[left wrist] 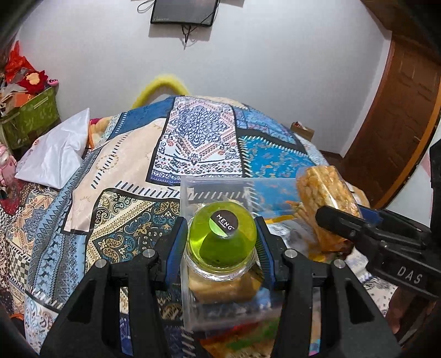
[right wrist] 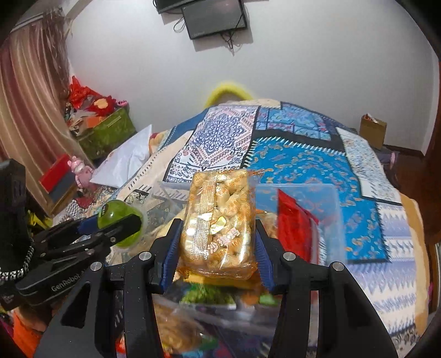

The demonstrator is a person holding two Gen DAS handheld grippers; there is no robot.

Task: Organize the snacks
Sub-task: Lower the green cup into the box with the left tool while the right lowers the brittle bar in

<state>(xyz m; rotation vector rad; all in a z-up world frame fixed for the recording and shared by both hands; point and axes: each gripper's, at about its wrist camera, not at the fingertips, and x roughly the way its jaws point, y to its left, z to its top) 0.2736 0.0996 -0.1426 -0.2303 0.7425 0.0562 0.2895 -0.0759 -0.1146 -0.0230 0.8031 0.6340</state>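
The left gripper (left wrist: 222, 239) is clenching a small clear jar (left wrist: 220, 268) by its dome-shaped green lid (left wrist: 222, 236), blue finger pads pressing on either side of the lid. The round label reading "MENG" is facing the left wrist camera, so the jar's long axis is running roughly along the fingers, lid end toward the lens. It is hanging over a clear plastic bin (left wrist: 193, 187) in which a tan block-shaped snack is showing through the jar's glass.

The right gripper (right wrist: 217, 247) is grasping a clear-wrapped pack of golden puffed snacks (right wrist: 219, 220), fingers closing on its two long sides; the pack is standing on end, its long axis pointing away from the right wrist camera and slightly upward. It is hovering above the same jumble of packets, just beside a second clear bin (right wrist: 335, 209) holding a red packet (right wrist: 295, 231) set upright.

The bins are sitting on a bed spread with a blue, cream and tan patchwork quilt (left wrist: 132, 170). A white pillow (left wrist: 55, 157) is lying at the quilt's left edge, near a green storage box (right wrist: 107, 132) heaped with red items. A dark screen (right wrist: 215, 16) is hanging on the white wall, with a wooden door (left wrist: 397, 121) at right.
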